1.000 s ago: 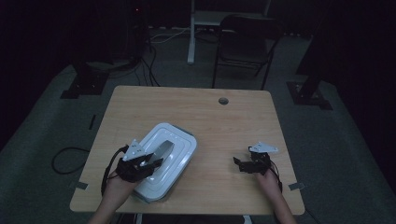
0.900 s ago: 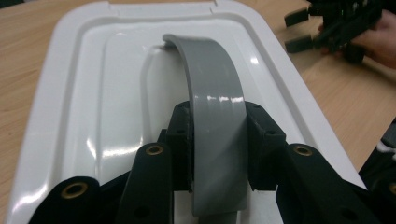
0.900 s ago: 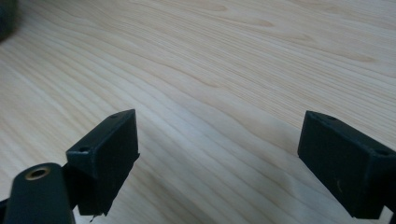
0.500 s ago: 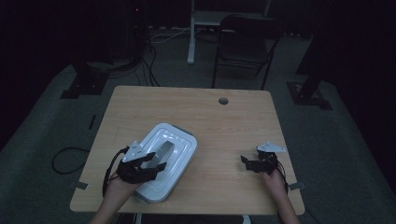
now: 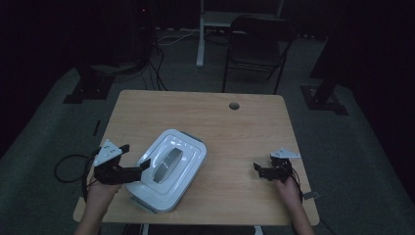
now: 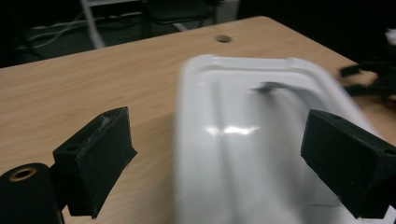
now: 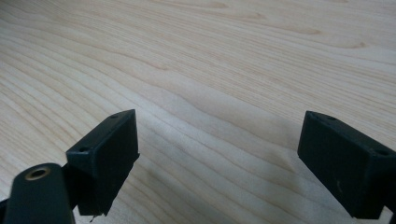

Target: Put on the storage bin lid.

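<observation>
Your left gripper [image 5: 142, 165] sits just off the near left edge of the big white plastic box with its recessed lid handle [image 5: 167, 169], and its jaws have just been opening: they now stand wide apart, released, with nothing pressed between the pads. In the left gripper view the box [image 6: 261, 140] lies straight ahead of that gripper [image 6: 224, 158], its left rim running up between the two black jaws and its lid hollow reaching toward the right-hand one; the picture is blurred there, so you cannot tell whether the right jaw brushes the plastic. From above, the jaw tips lie right at the box's rim and the rest of the gripper is back over the worktop's left edge, in your hand.

The box lies flat on the pale wooden worktop [image 5: 235, 132], turned at a slant, directly in front of your left gripper and well apart from your right one, off to that gripper's left.

Your right gripper [image 5: 258, 169] rests low near the worktop's near right corner, pointing toward the box. Its jaws are spread wide as well, released, and the right gripper view shows bare wood grain [image 7: 219, 70] between and beyond them [image 7: 219, 158].

Far ahead of both grippers is the small round cable hole [image 5: 234, 105] near the worktop's far edge.
</observation>
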Demonstrator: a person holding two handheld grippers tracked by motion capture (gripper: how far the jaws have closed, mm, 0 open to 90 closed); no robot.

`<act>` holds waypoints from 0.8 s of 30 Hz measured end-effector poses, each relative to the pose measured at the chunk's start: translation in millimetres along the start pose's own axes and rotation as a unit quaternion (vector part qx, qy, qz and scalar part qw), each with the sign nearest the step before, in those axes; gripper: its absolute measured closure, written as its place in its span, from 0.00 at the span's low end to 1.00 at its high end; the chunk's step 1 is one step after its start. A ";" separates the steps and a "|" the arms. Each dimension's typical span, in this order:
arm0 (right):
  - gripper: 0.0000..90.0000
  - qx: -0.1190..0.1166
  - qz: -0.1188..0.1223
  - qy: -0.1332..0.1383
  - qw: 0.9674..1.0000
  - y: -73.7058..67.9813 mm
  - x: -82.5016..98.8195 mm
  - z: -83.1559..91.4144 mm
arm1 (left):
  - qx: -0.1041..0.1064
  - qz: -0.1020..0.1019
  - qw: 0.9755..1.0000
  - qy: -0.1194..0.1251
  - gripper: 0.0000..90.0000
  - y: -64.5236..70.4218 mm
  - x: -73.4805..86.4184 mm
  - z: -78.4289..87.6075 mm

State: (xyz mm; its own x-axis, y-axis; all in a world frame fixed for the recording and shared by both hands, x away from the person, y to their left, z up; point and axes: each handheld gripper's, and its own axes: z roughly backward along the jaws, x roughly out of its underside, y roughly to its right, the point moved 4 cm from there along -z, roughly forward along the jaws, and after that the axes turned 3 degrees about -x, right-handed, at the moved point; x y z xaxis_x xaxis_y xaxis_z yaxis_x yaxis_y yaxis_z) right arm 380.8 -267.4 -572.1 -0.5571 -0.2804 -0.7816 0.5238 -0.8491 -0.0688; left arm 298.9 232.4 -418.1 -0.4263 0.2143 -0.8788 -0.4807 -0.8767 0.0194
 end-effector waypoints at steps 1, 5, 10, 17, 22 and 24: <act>0.13 0.001 0.001 -0.002 1.000 -0.3 0.1 -0.2 | -0.012 0.001 1.000 0.001 0.06 -6.6 2.5 -0.7; 0.13 0.003 0.007 -0.011 1.000 -1.8 0.5 -1.4 | -0.040 0.016 0.999 -0.003 0.01 -31.2 14.8 -5.7; 0.13 0.002 0.005 -0.013 1.000 -1.6 0.5 -1.8 | -0.058 0.024 0.998 0.001 0.01 -47.7 25.0 -12.0; 0.13 -0.001 -0.003 -0.011 1.000 -0.2 0.5 -1.3 | -0.075 0.048 0.996 -0.005 0.01 -79.7 60.6 -41.1; 0.13 0.000 -0.010 -0.012 1.000 1.0 0.5 -1.4 | -0.071 0.051 0.996 -0.034 0.01 -79.9 79.9 -60.4; 0.13 0.002 -0.010 -0.014 1.000 1.1 0.5 -1.9 | -0.063 0.047 0.996 -0.044 0.01 -75.8 84.8 -66.1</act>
State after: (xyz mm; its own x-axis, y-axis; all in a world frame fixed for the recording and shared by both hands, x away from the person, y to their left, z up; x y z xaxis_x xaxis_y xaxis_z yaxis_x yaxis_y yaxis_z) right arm 382.3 -267.6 -573.7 -0.5850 -0.2764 -0.7625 0.5098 -0.8565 -0.0806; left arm 349.9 288.6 -525.6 -0.5332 0.1599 -0.8307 -0.3367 -0.9410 0.0350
